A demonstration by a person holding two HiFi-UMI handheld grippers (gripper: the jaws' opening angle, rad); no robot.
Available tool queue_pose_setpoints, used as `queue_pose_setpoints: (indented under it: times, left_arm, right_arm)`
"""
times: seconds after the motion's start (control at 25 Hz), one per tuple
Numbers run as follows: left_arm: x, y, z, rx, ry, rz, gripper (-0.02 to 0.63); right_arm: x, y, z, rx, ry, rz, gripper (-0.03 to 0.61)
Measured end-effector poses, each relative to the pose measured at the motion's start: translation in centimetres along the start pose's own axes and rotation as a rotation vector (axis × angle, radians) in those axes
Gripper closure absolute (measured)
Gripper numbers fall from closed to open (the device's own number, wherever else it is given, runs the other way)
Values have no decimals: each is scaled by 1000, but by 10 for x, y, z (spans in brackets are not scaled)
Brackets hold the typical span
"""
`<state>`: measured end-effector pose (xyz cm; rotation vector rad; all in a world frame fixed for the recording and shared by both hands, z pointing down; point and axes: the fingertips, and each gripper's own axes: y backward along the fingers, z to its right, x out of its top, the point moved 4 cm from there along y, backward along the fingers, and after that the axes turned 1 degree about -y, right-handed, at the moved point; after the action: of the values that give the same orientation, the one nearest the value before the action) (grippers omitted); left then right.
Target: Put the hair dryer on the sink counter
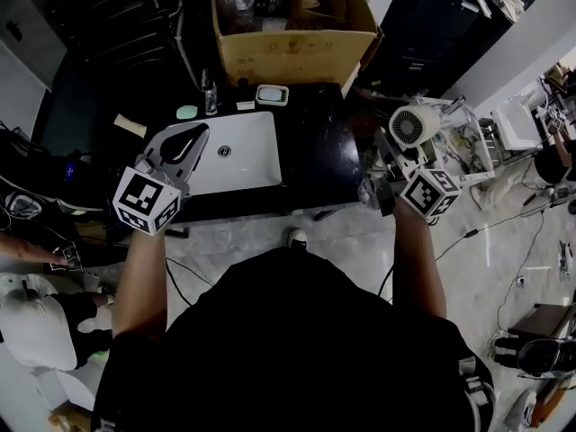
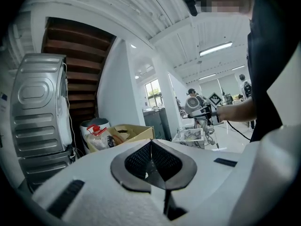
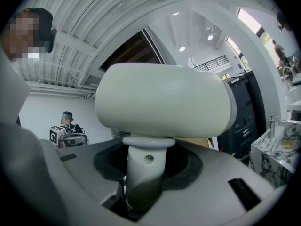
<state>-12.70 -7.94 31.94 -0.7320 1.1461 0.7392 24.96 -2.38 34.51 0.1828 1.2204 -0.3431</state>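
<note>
Fingers (image 3: 190,166) of the right gripper (image 1: 392,162) are clamping the dryer (image 1: 414,126) by its handle, closed part-way on it. The head is therefore standing upright above the grip, which I judge is steadying the carry. In the right gripper view the handle is running down between the dark pads, with the head sitting crosswise on top. The dryer is hanging in the air beyond the right edge of the tabletop (image 1: 319,165), not yet above the black surface, and its round grille is facing up toward the head camera. Gripping the handle is leaving the head free to touch down first, I judge.

The left gripper (image 1: 184,144) is hovering over the left part of the tabletop, at the left rim of the basin (image 1: 243,156). Its fingers are pressing together with nothing between them, so it is playing no part in the carry. Bare black tabletop is lying right of the basin, nearest the dryer, and is looking like the likeliest landing place.
</note>
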Motion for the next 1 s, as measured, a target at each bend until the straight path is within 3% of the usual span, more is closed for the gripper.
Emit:
queue_pose_setpoints:
  times: [0.6,1.0]
  left_arm:
    - [-5,-80,-27,75,33,-53,598]
    - [-12,-101,-32,138,40,-78,598]
  right_arm:
    - [14,-87,80,77,0,-90,413]
    - [14,-129,105,140,11,-140,416]
